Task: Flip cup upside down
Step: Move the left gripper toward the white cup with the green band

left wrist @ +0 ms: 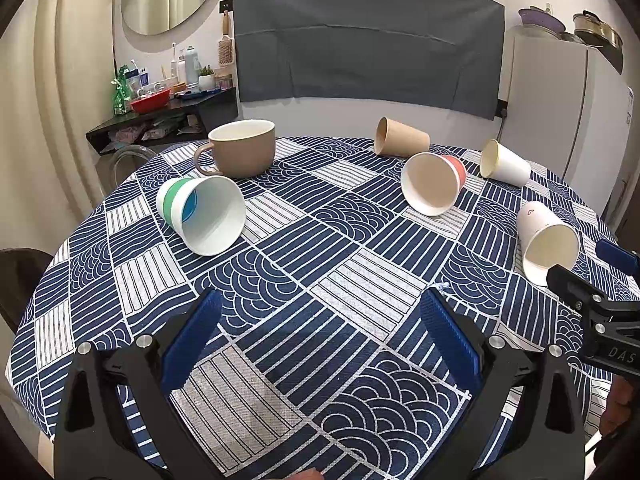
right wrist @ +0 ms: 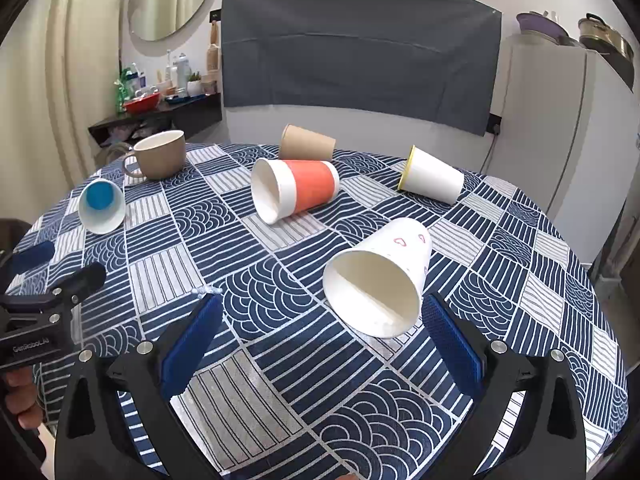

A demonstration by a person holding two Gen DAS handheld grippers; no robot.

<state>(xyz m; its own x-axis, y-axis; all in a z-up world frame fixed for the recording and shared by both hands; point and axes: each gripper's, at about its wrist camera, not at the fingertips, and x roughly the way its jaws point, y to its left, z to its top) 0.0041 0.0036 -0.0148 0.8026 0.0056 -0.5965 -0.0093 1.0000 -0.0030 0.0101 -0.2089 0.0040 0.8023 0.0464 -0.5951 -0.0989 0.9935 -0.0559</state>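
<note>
1. Left wrist view: the left gripper [left wrist: 320, 312] hangs low over the counter [left wrist: 320, 340], its blue pads [left wrist: 192, 340] spread wide with only patterned cloth between them; it holds nothing
2. Five paper cups lie on their sides. The green cup [left wrist: 202, 212] is at left, mouth toward the camera, with the upright mug [left wrist: 242, 148] just behind it
3. The brown cup [left wrist: 400, 138] lies at the far edge, the orange cup [left wrist: 434, 186] in front of it and the yellow-rim cup [left wrist: 504, 164] to their right
4. The heart cup [left wrist: 546, 240] lies at right, near the tip of the right gripper [left wrist: 600, 296], which enters from the right edge; from here I cannot tell how far that one is open
5. Right wrist view: the right gripper [right wrist: 320, 312] is wide open and empty. The heart cup [right wrist: 378, 276] lies just ahead, mouth toward the camera, its rim close to the right pad [right wrist: 452, 348]; whether they touch I cannot tell
6. Beyond it lie the orange cup [right wrist: 294, 194], brown cup [right wrist: 306, 144] and yellow-rim cup [right wrist: 432, 178], well apart from each other
7. The green cup [right wrist: 100, 206] shows its blue inside at left, the mug [right wrist: 158, 156] behind it
8. The left gripper [right wrist: 48, 292] pokes in at the left edge
</note>
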